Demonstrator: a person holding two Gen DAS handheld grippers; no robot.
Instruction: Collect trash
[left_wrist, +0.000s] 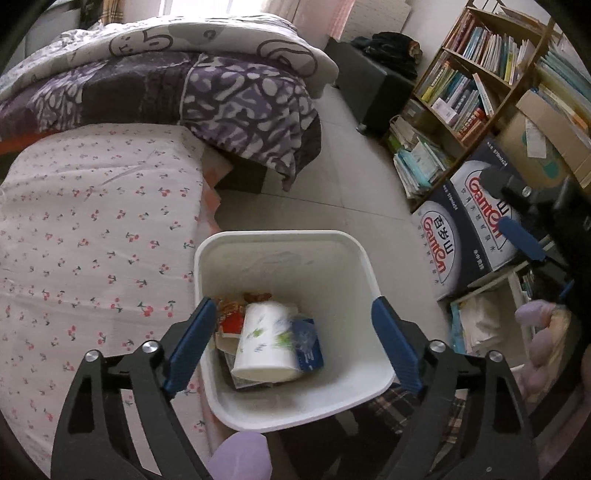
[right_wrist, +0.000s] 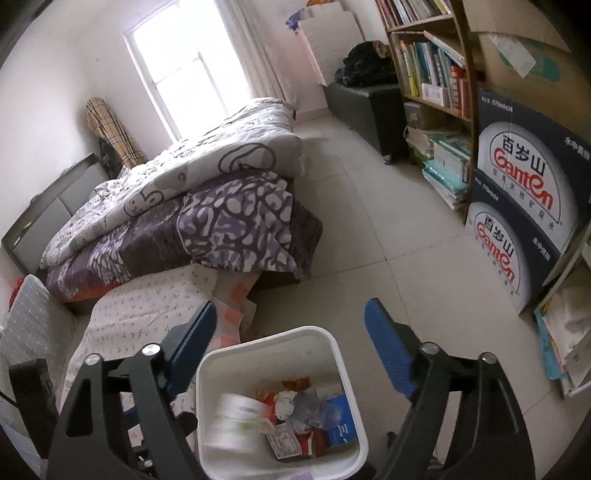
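Observation:
A white square trash bin (left_wrist: 362, 266) stands on the floor beside the bed. Inside it lie a white paper cup (left_wrist: 266, 339) with a green and blue print, red wrappers (left_wrist: 231, 314) and a blue packet (left_wrist: 308, 343). My left gripper (left_wrist: 293, 343) is open and empty right above the bin, its fingers on either side of the opening. In the right wrist view the bin (right_wrist: 332, 343) sits low in the middle; the cup (right_wrist: 236, 421) in it is blurred, beside crumpled wrappers (right_wrist: 295, 406). My right gripper (right_wrist: 290, 347) is open and empty above the bin; it also shows at the right edge of the left wrist view (left_wrist: 524, 240).
A bed with a cherry-print sheet (left_wrist: 92, 240) and purple quilt (left_wrist: 236, 107) lies left of the bin. A bookshelf (left_wrist: 476, 81) and stacked Ganten water boxes (right_wrist: 524, 206) stand on the right. Grey tiled floor (right_wrist: 388, 236) stretches between them. A dark ottoman (right_wrist: 365, 107) stands far back.

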